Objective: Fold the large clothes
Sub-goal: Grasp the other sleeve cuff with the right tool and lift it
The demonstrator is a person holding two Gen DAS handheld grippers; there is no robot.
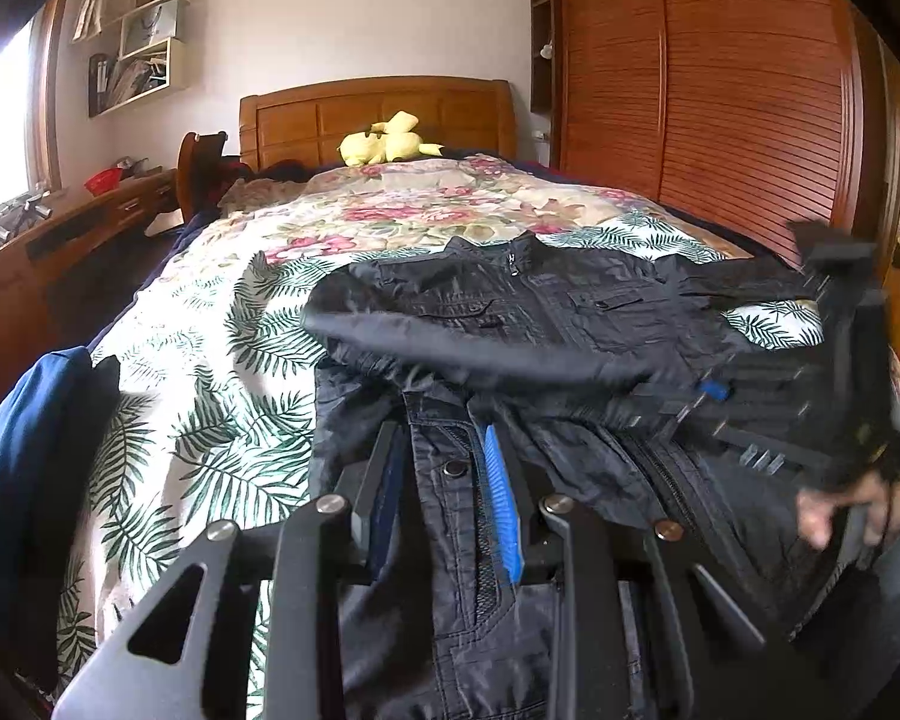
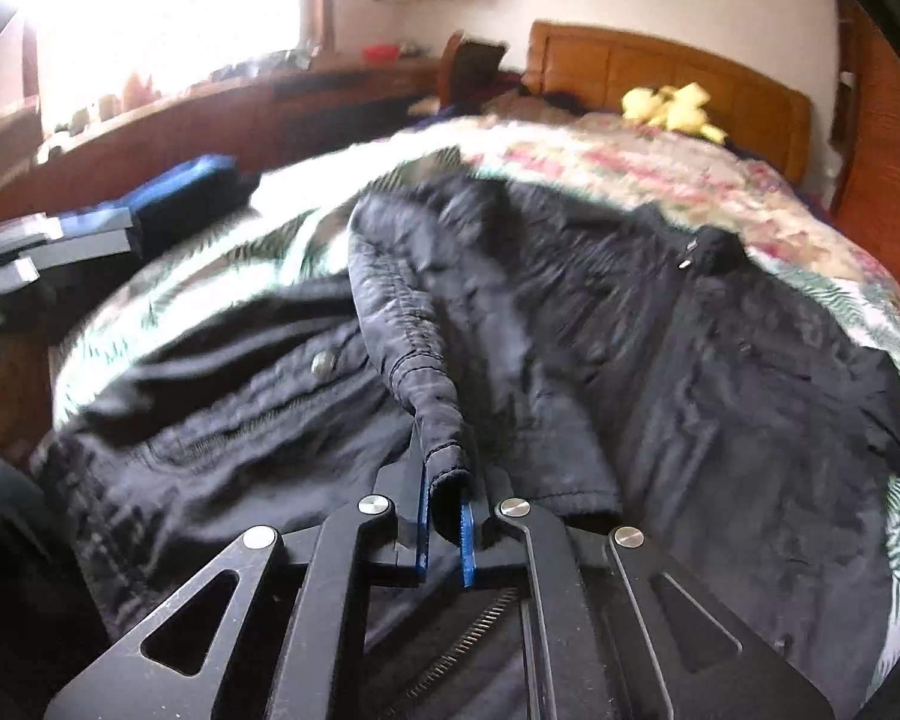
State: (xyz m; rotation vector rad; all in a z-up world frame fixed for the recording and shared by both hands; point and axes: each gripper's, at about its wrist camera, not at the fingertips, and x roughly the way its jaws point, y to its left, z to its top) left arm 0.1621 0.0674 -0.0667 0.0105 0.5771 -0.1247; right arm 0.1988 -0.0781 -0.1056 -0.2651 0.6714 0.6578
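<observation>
Right wrist: right gripper (image 2: pixel 444 480) fingers clamp jacket (image 2: pixel 660 372) sleeve cuff.

Dark jacket (image 1: pixel 510 312) lies front-up on the bed, collar toward the headboard, zip closed at the neck. One sleeve (image 2: pixel 414 354) is drawn across the chest.

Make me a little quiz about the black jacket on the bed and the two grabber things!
1. True or false: the right gripper is shut on the sleeve cuff of the black zip-up jacket.
2. What yellow thing lies by the wooden headboard?
3. The left gripper holds the jacket's: A) collar B) snap-button hem edge C) pocket.

Key: 1 true. 2 the yellow plush toy. 3 B.
</observation>
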